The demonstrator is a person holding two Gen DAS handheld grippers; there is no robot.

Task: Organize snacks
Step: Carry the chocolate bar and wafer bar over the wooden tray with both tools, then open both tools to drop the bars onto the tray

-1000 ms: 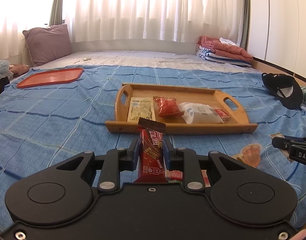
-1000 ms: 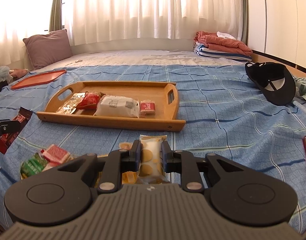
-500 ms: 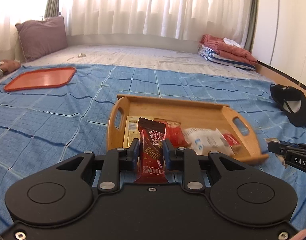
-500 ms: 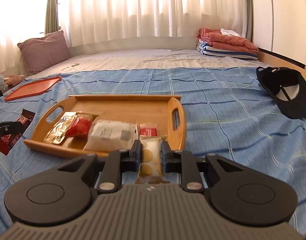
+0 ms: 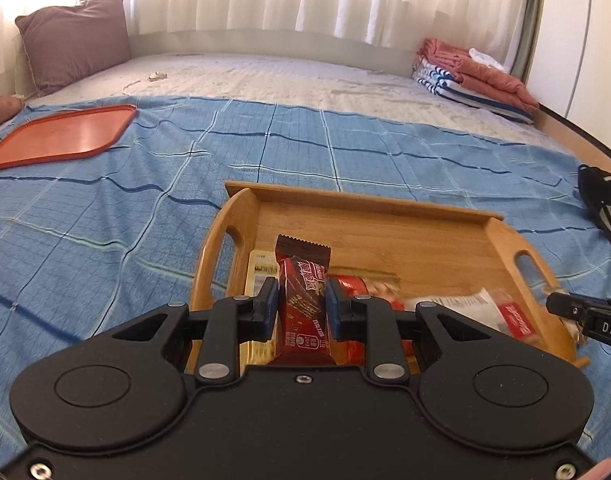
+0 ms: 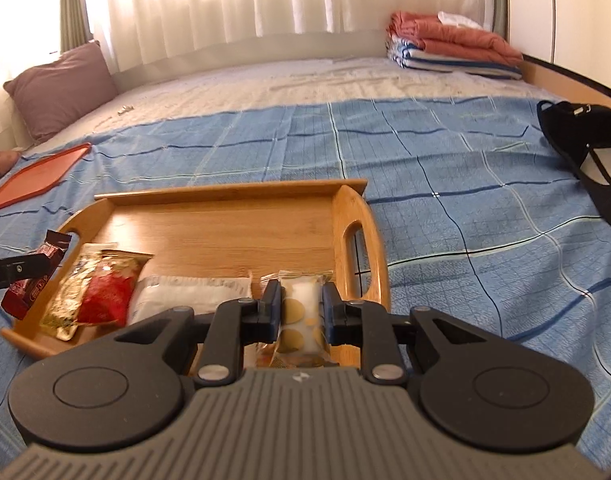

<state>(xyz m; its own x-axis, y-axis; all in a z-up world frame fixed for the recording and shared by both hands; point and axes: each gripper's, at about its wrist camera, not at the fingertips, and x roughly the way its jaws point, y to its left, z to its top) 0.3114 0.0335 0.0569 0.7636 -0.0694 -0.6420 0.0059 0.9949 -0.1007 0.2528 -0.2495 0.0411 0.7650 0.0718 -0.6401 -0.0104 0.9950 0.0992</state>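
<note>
Only rightward: gold-dotted packet (image 6: 302, 316).

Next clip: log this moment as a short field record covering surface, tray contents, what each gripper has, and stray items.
surface: blue checked bedspread
wooden tray: holds a gold-and-red packet and a white packet; far half bare
left gripper: shut on a dark red snack bar, over the tray's left end
right gripper: shut on a white pack with gold dots, over the tray's right end
stray items: orange tray, black cap, folded blankets, pillow
</note>
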